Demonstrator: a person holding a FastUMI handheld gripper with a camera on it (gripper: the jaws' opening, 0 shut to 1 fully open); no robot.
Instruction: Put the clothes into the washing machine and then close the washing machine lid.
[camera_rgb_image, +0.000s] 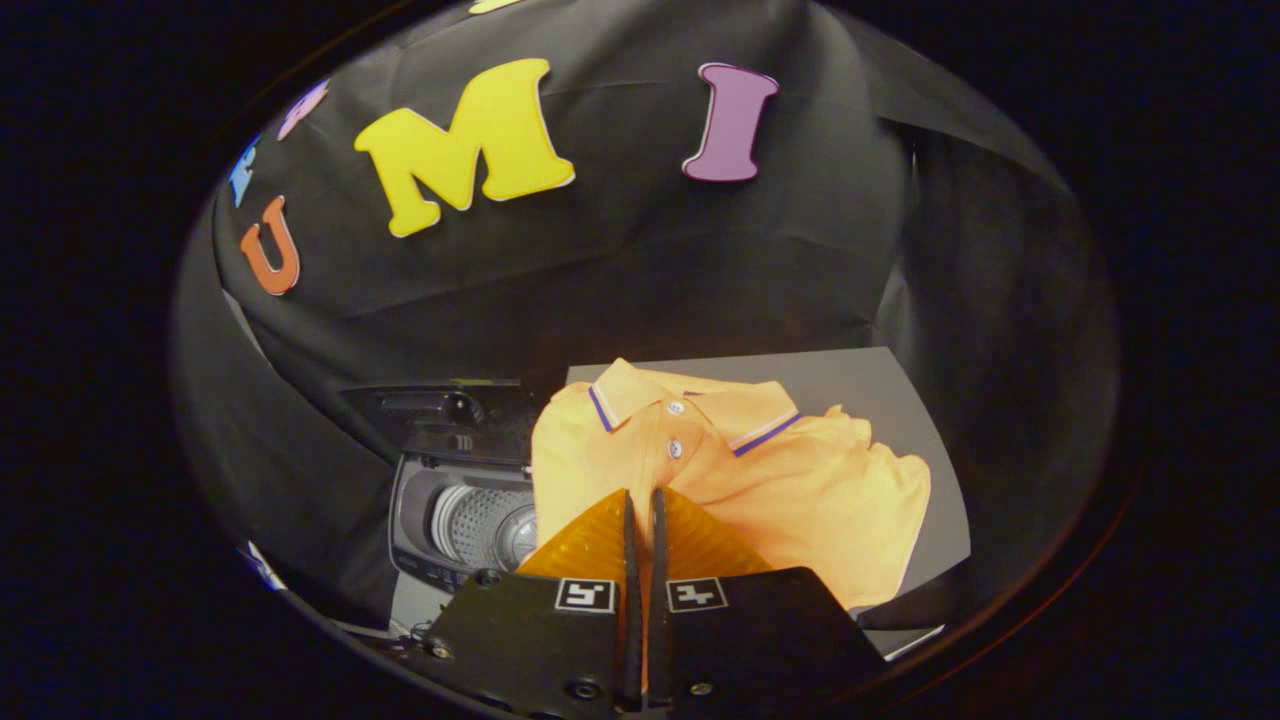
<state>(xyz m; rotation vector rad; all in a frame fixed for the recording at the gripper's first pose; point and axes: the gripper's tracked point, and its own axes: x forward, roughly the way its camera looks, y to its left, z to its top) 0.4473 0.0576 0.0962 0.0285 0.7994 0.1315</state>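
Gripper view, looking forward along the two fingers. The gripper (640, 500) has its fingers drawn almost together, with only a narrow slit between them; orange cloth shows in that slit, and the tips lie against the near edge of the shirt, so the fingers appear to pinch a fold of it, though the grip itself is hidden behind them. The orange short-sleeved polo shirt with a purple-and-white striped collar and two small buttons (760, 480) lies crumpled on a flat grey board (900, 390), its collar toward the far side and one sleeve spread to the right. The shirt's left edge hangs past the board's left side, just beside the machine. To the left of the shirt stands the small grey top-loading washing machine (420, 530), its dark lid (440, 405) raised at the far side. Its opening reveals a ribbed, perforated metal drum (480, 525). Black cloth forms the booth's wall (600, 280) beyond.
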